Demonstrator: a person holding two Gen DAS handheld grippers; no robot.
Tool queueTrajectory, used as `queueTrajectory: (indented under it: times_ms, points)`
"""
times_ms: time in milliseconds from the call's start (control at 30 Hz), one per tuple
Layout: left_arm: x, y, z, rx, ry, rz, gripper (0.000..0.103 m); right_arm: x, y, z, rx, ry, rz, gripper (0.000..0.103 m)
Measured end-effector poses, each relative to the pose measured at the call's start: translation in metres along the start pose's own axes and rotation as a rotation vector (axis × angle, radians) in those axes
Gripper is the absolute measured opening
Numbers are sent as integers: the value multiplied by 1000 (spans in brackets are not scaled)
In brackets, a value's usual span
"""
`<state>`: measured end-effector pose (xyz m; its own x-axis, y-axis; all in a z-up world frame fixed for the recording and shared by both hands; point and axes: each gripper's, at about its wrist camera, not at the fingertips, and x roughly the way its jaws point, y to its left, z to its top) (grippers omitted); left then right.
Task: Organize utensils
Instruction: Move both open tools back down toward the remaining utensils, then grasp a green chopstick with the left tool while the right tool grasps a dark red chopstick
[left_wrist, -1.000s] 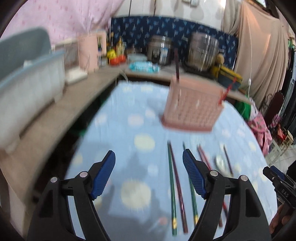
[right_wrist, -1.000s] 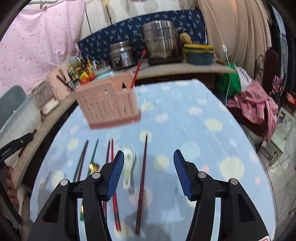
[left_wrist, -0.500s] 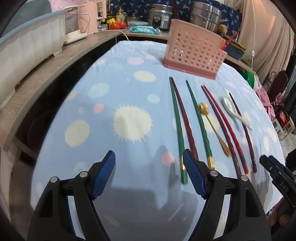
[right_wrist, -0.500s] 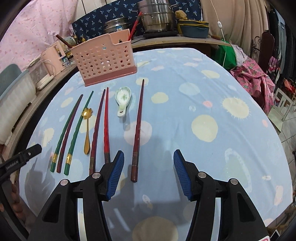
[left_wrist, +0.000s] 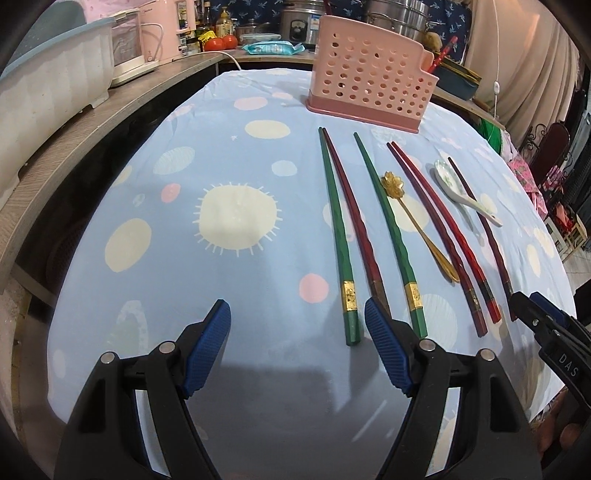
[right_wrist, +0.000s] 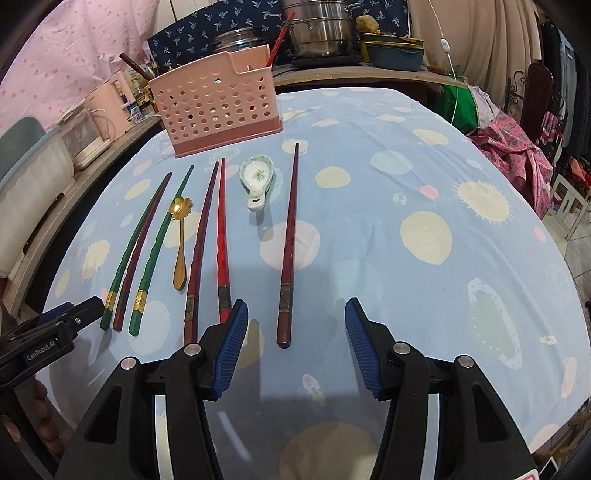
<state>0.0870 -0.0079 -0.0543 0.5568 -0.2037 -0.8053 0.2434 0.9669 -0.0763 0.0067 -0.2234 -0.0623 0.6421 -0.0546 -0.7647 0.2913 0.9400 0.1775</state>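
A pink perforated utensil basket (left_wrist: 369, 88) (right_wrist: 218, 110) stands at the far side of the blue spotted tablecloth, with a red chopstick (right_wrist: 279, 40) in it. Several green and dark red chopsticks lie side by side in front of it, among them a green one (left_wrist: 338, 236) (right_wrist: 129, 251) and a lone dark red one (right_wrist: 289, 243). A gold spoon (left_wrist: 417, 225) (right_wrist: 180, 240) and a white ceramic spoon (left_wrist: 461, 192) (right_wrist: 256, 181) lie among them. My left gripper (left_wrist: 297, 332) is open and empty, left of the chopstick ends. My right gripper (right_wrist: 295, 325) is open and empty, just before the lone chopstick's end.
A wooden counter (left_wrist: 74, 140) runs along the left with a grey-blue tub (left_wrist: 48, 81) and a pink appliance (left_wrist: 162, 29). Steel pots (right_wrist: 317, 33) and a blue dish (right_wrist: 395, 51) stand on the shelf behind the table. Pink cloth (right_wrist: 509, 147) lies at the right.
Both grippers have tilted down and drawn back toward the near end of the table. The chopstick ends now lie close to the fingertips. Both stay open.
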Motion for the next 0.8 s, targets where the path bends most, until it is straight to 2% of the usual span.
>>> queueTrajectory:
  times_ms: [600, 800]
  points:
    - [7, -5, -3, 35, -7, 29, 66, 8, 2, -2, -11, 17, -11, 36]
    - [7, -7, -4, 50, -14, 31, 57, 10, 2, -1, -24, 13, -12, 32]
